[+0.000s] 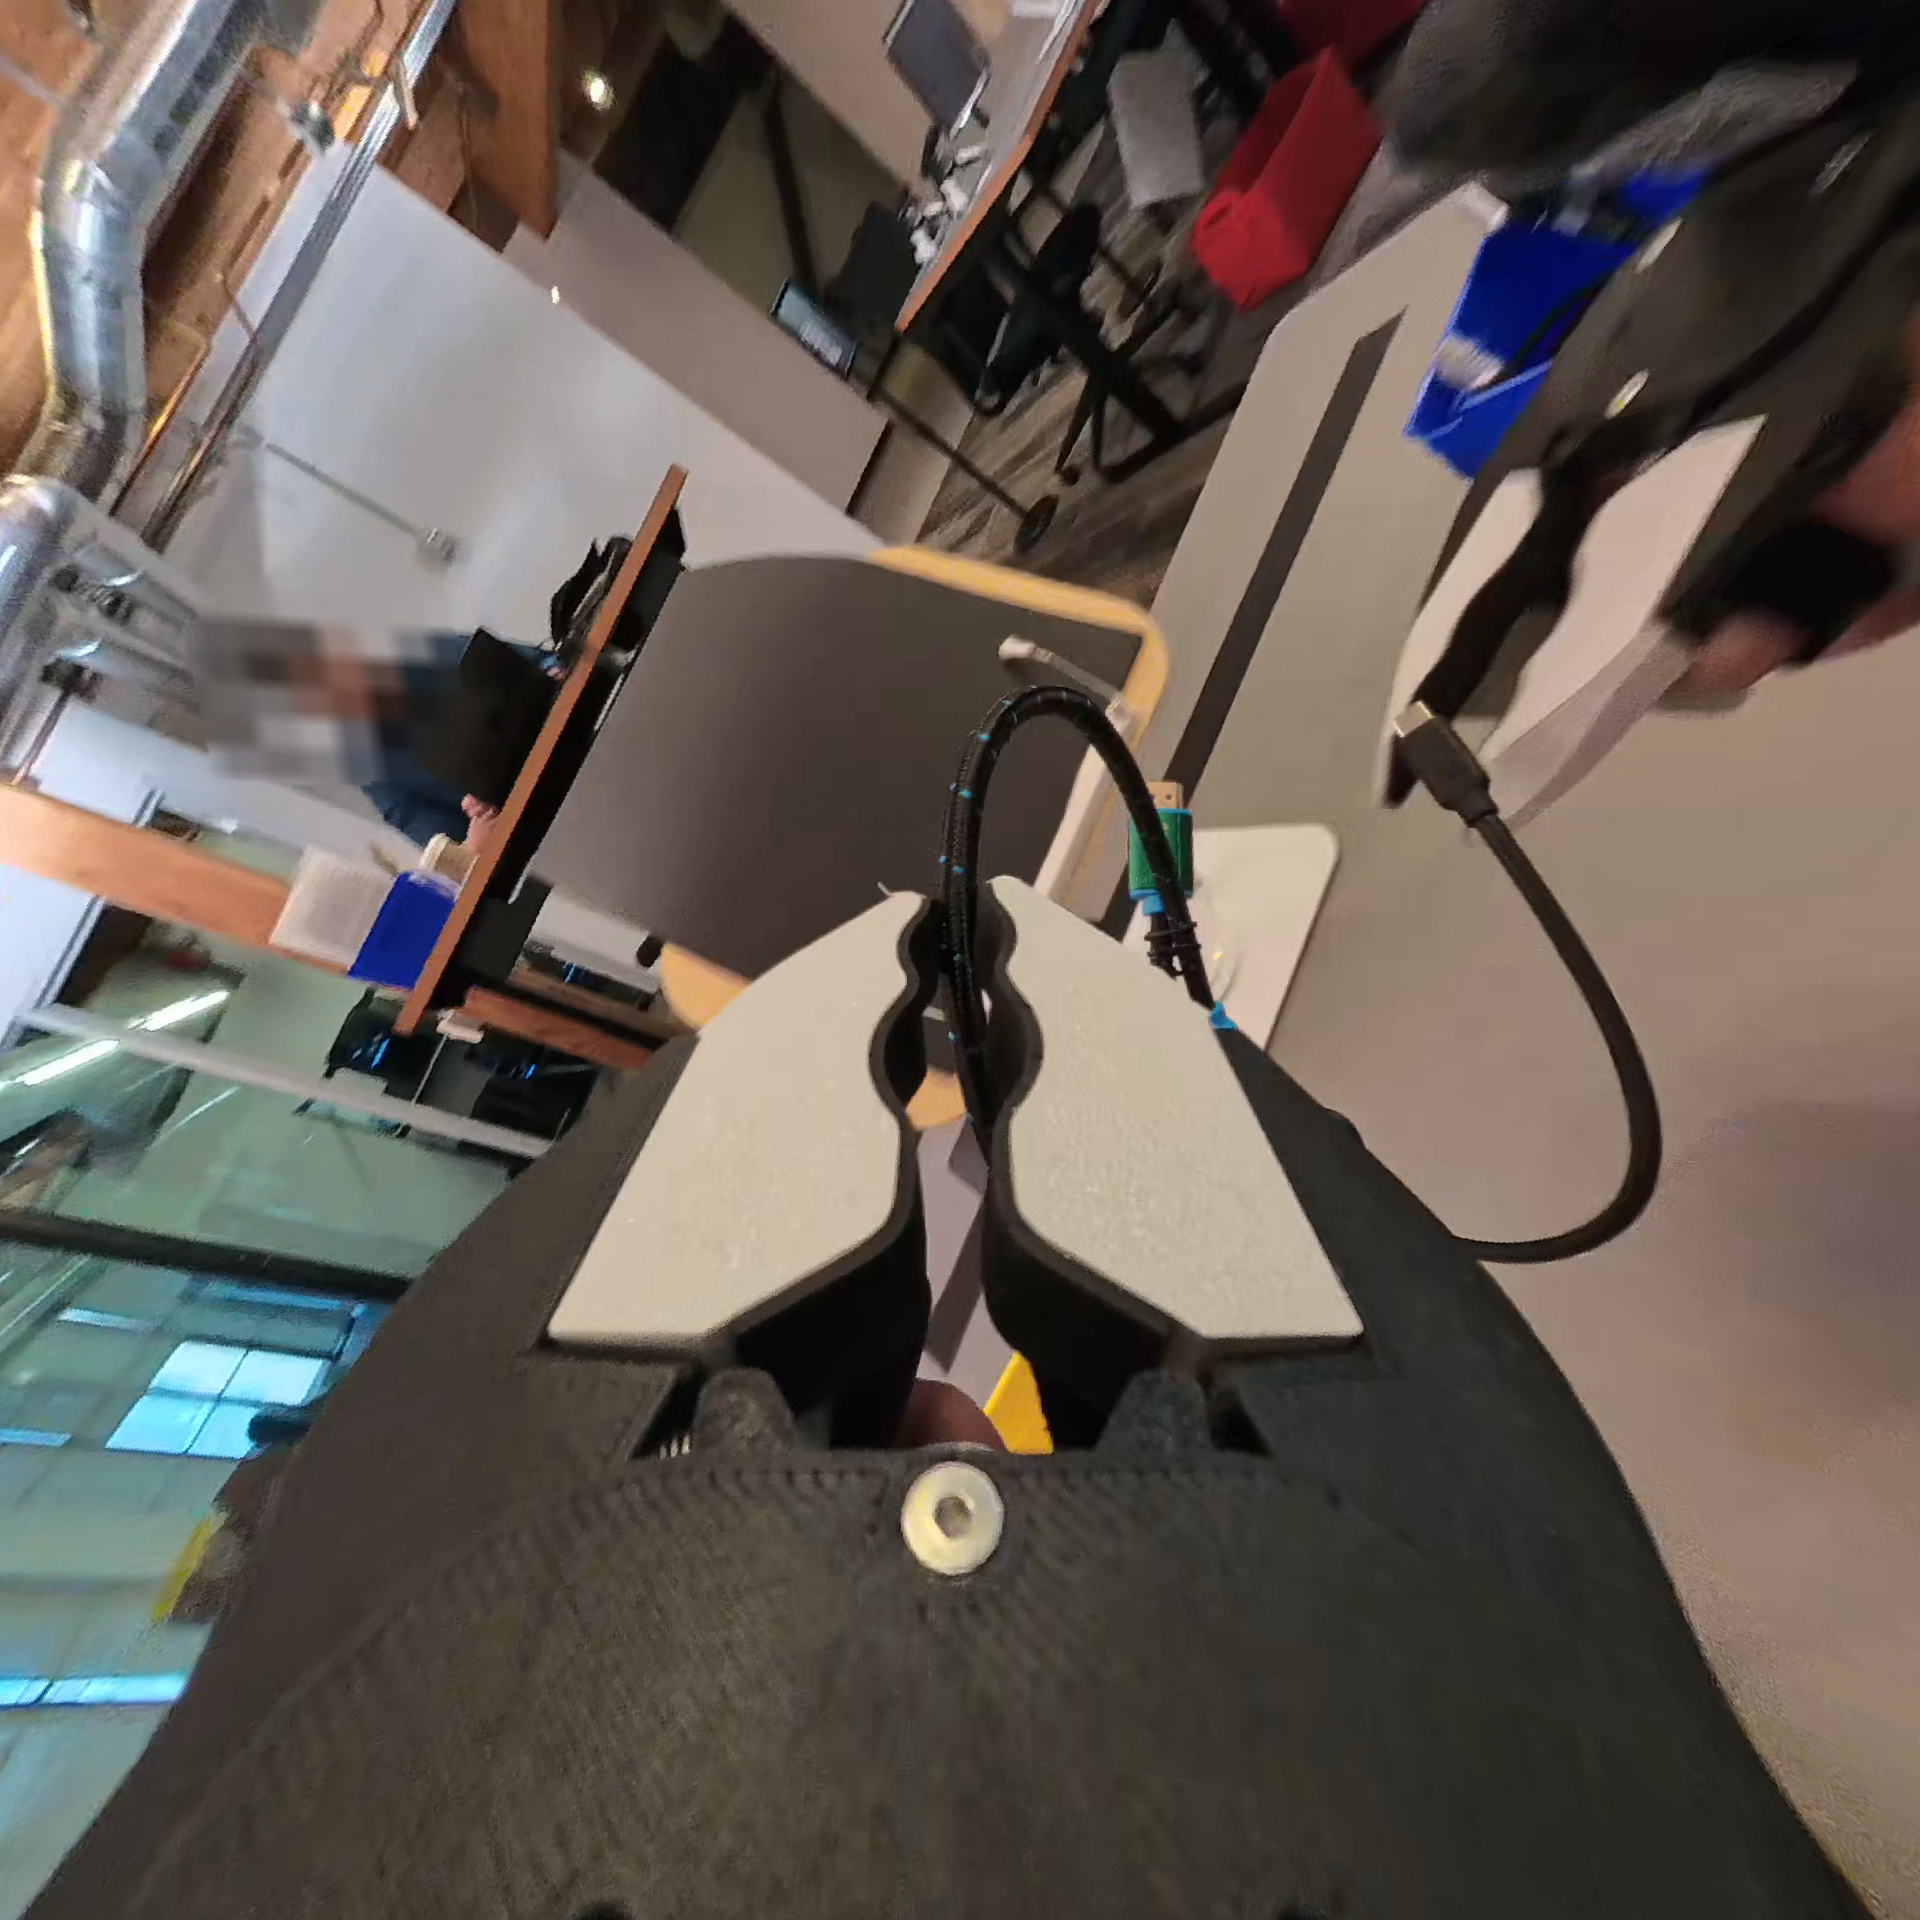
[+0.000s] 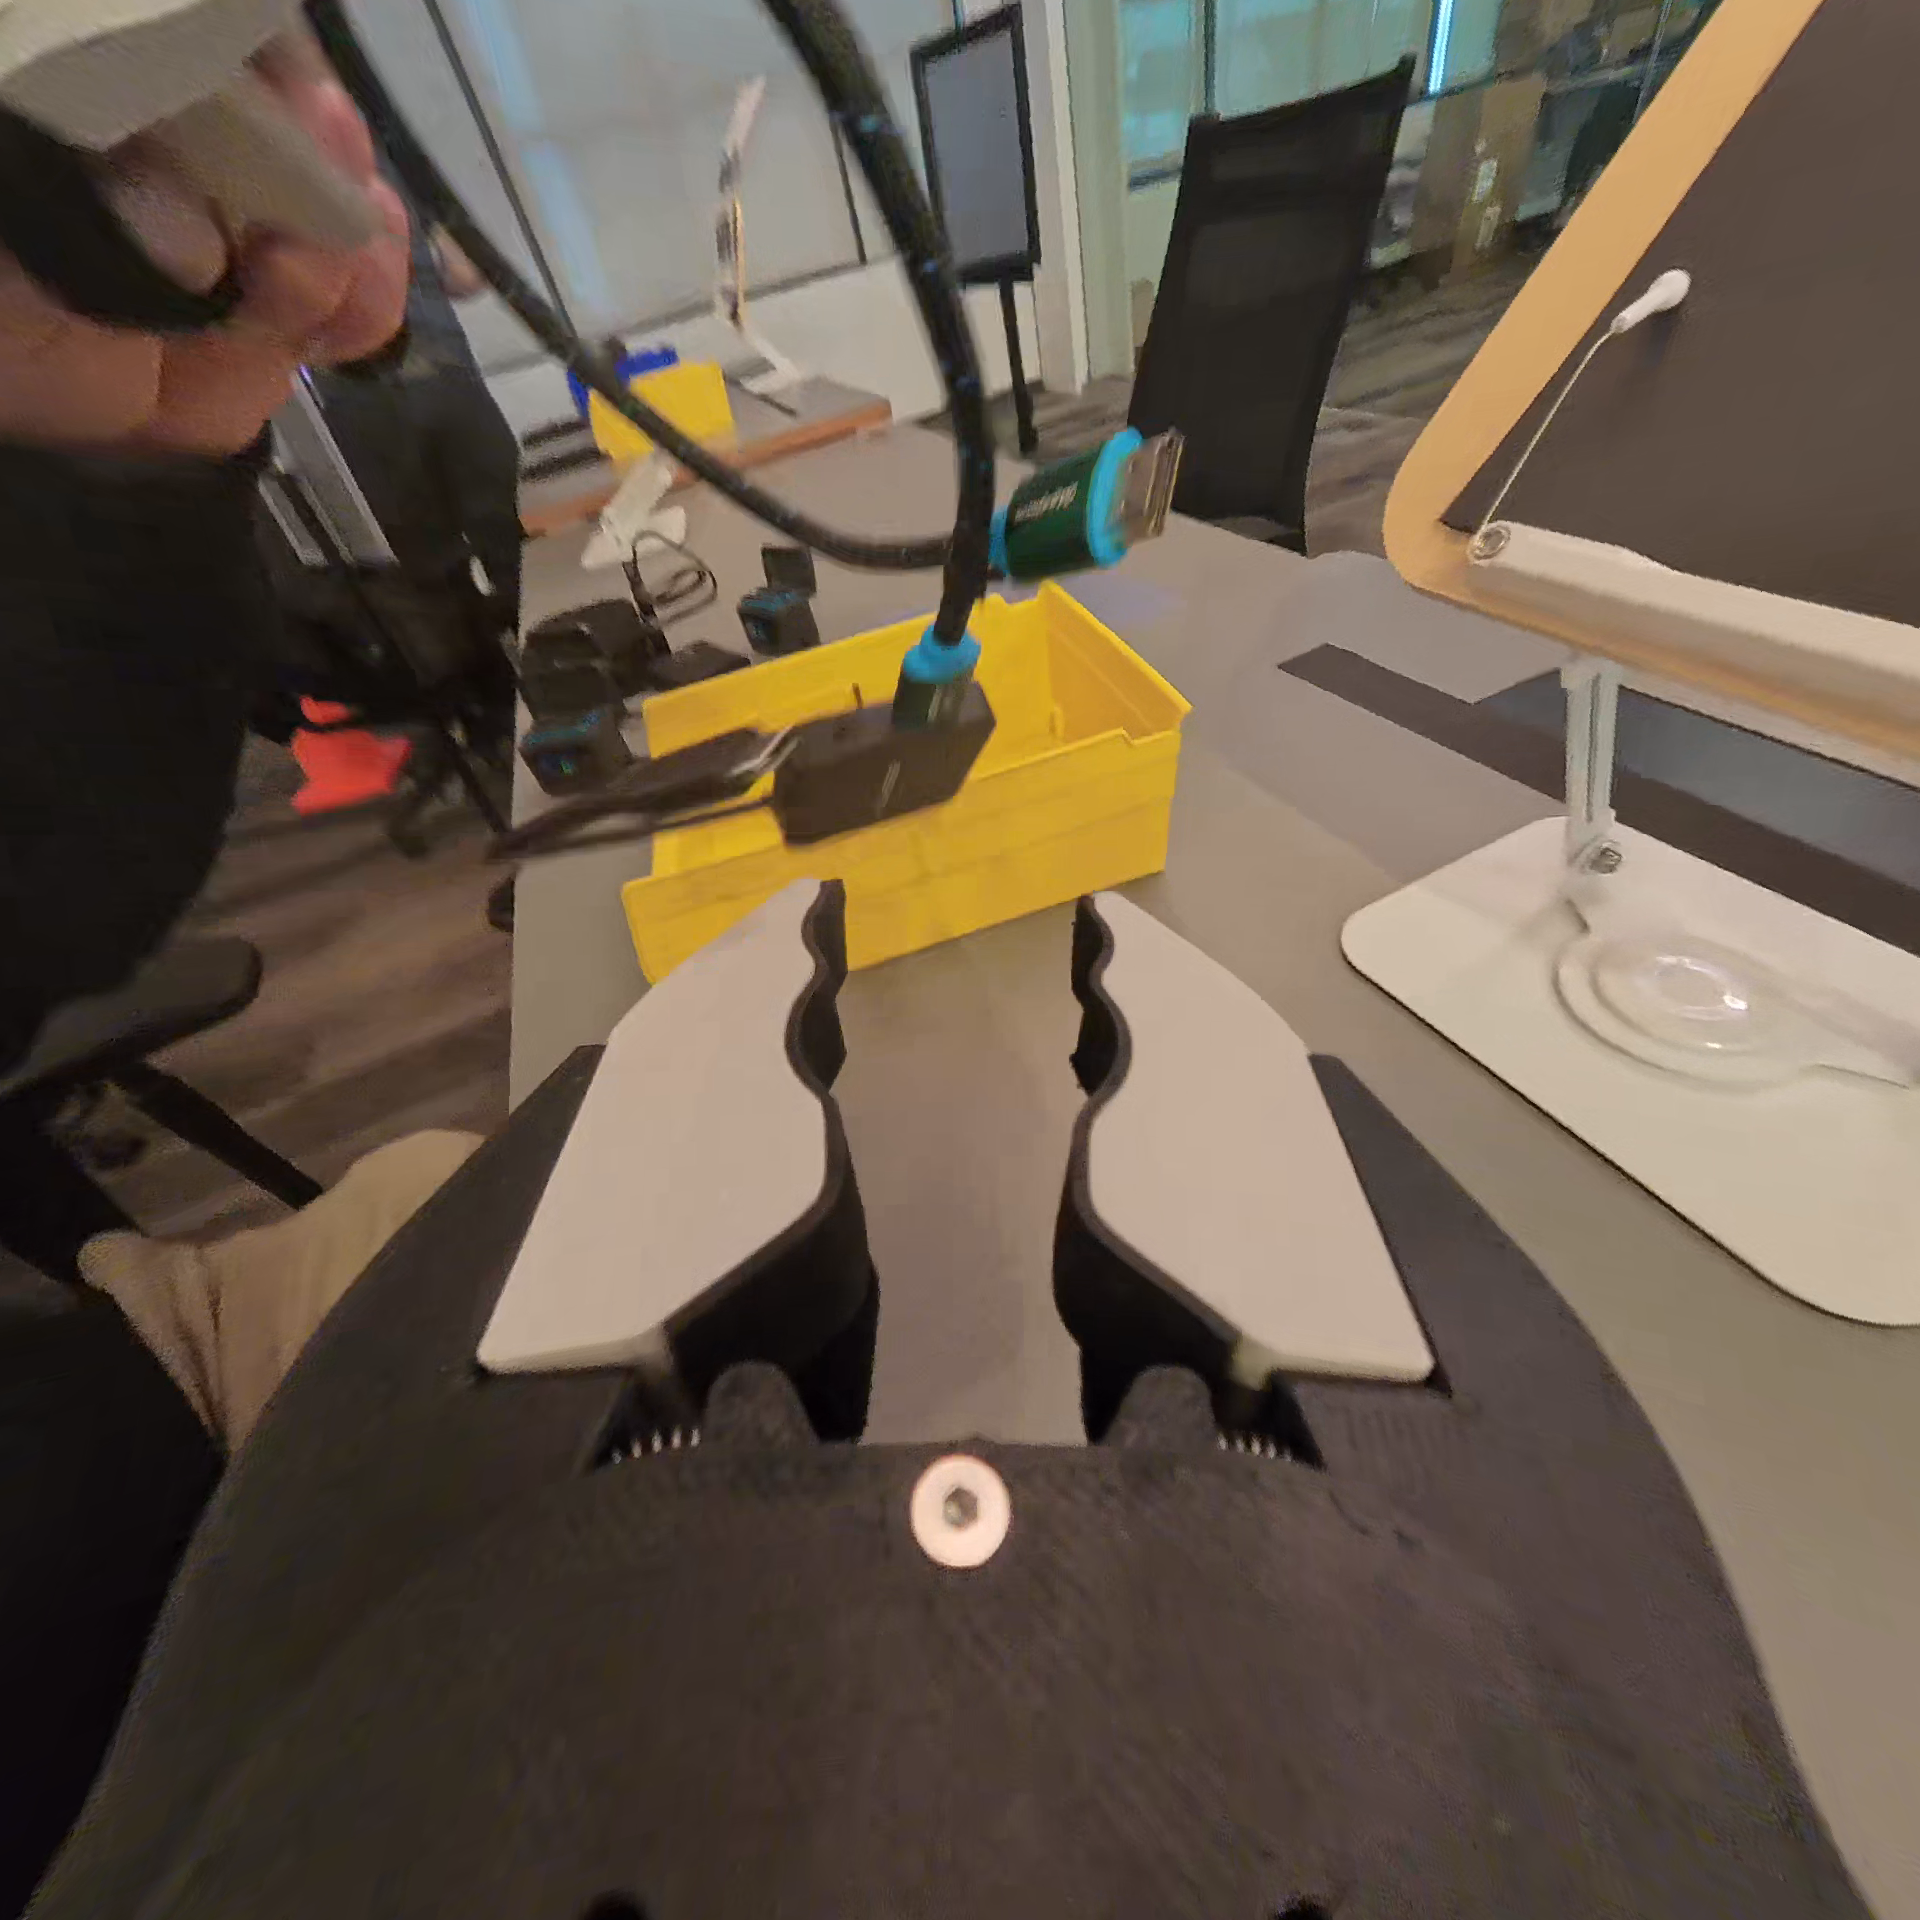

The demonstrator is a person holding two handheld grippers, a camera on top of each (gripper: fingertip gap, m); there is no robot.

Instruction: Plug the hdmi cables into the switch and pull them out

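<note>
left tool (image 1: pixel 961 914) pinching braided cable (image 1: pixel 1039 717) | right tool (image 2: pixel 956 914) wide, empty | free plug (image 2: pixel 1081 509) pointing up-right

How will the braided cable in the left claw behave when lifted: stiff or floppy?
Probably fairly stiff: above the left claw the braided cable holds an arch rather than drooping. Its free green plug juts out sideways, suggesting springiness. The switch seems to hang from it, so expect swinging.

L gripper (image 1: pixel 961 914) tight on braided cable (image 1: pixel 1049 717); green plug (image 1: pixel 1162 847) free.
</note>
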